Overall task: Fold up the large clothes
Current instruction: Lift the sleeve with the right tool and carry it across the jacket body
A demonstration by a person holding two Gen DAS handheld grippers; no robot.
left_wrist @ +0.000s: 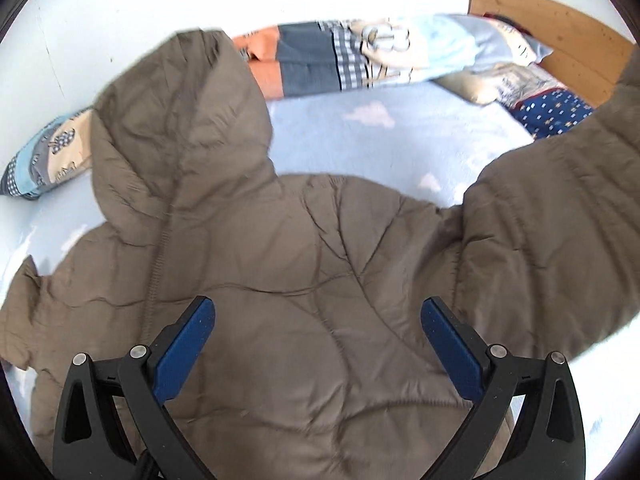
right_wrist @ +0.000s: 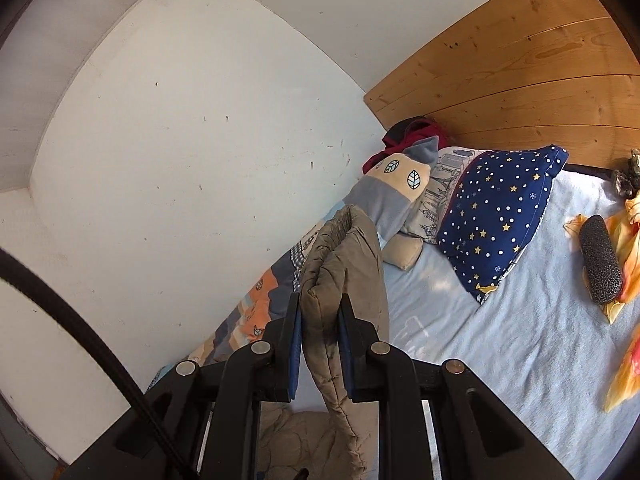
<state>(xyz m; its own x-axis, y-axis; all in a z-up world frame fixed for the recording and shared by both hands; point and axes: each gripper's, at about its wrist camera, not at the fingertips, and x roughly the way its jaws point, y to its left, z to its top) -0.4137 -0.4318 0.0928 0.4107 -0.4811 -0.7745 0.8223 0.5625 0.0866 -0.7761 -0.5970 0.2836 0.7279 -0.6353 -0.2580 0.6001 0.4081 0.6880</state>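
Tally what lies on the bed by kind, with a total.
Jacket: 1
Star pillow: 1
Patchwork bedding: 1
Beige cushion: 1
City-print pillow: 1
Dark red garment: 1
Speckled case: 1
Orange cloth: 1
Total: 8

White wall (right_wrist: 180, 120), wooden headboard (right_wrist: 520, 80) (knotty), daylight

I found no text, label, brand or number that I could read in either view; the prints on the bedding were only pictures and patterns.
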